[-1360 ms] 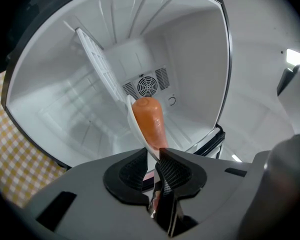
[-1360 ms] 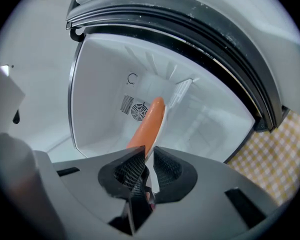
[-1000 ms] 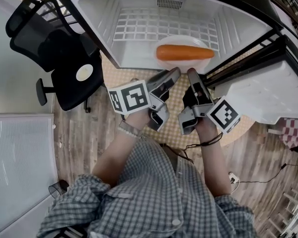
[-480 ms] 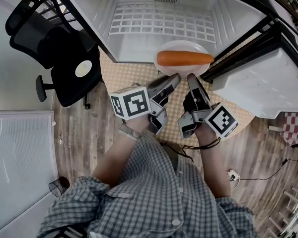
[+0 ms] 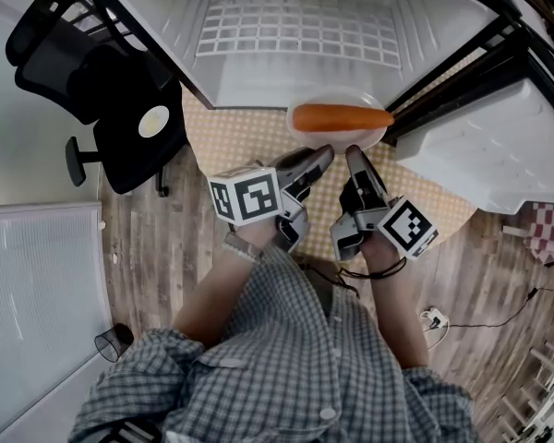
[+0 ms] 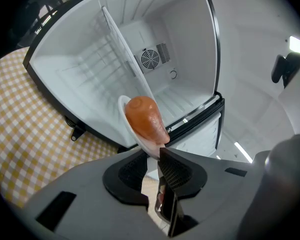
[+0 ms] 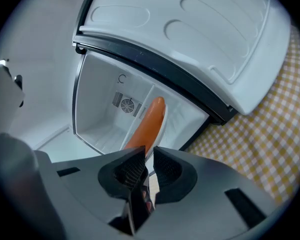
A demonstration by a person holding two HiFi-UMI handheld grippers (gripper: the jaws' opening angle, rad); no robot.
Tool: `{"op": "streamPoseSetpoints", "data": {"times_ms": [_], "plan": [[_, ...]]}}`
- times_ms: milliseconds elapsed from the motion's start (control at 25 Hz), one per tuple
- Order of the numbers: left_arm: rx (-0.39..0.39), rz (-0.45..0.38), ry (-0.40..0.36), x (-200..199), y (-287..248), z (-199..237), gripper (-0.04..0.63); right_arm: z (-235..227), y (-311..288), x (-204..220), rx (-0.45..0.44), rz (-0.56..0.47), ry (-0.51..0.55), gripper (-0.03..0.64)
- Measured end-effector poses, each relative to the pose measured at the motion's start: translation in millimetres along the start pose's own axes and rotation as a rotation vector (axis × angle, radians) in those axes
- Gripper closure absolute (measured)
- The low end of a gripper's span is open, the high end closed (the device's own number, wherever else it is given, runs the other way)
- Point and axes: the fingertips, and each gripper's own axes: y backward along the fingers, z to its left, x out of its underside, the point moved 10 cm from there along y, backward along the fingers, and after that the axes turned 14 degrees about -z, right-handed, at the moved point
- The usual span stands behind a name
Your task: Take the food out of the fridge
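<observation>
A long orange sausage-shaped food (image 5: pixel 342 116) lies on a white plate (image 5: pixel 334 139). The plate hangs just outside the open white fridge (image 5: pixel 295 26), over the checked cloth (image 5: pixel 231 137). My left gripper (image 5: pixel 325 153) is shut on the plate's near rim, and my right gripper (image 5: pixel 355 153) is shut on the same rim beside it. In the left gripper view the food (image 6: pixel 145 119) and the plate (image 6: pixel 132 131) rise from the left gripper (image 6: pixel 152 156). In the right gripper view the food (image 7: pixel 147 124) sits right above the right gripper (image 7: pixel 146 156), with the plate (image 7: pixel 160 131) edge-on.
The fridge interior holds only a white wire shelf (image 5: pixel 295 30). Its door (image 5: pixel 480 164) stands open at the right. A black office chair (image 5: pixel 102 90) is at the left on the wooden floor. The round table's edge runs close under my hands.
Both grippers have drawn back toward the person with the plate. The plate with the food has come off the fridge floor and now hangs in front of the fridge.
</observation>
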Motion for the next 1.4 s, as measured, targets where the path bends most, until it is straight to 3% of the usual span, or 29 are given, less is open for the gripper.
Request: {"op": "streamPoseSetpoints", "data": {"times_ms": [320, 720, 1400], "plan": [[-0.05, 0.061, 0.005, 19.6, 2.6, 19.1, 0.512, -25.2, 9.9, 12.0, 0.062, 0.02, -0.013, 0.569], [-0.057, 0.114, 0.09, 45.7, 6.1, 44.0, 0.511, -53.0, 21.0, 27.2, 0.161, 0.06, 0.007, 0.569], [-0.163, 0.226, 0.155, 79.2, 8.6, 83.9, 0.506, -98.2, 27.6, 54.4, 0.318, 0.113, -0.06, 0.569]]}}
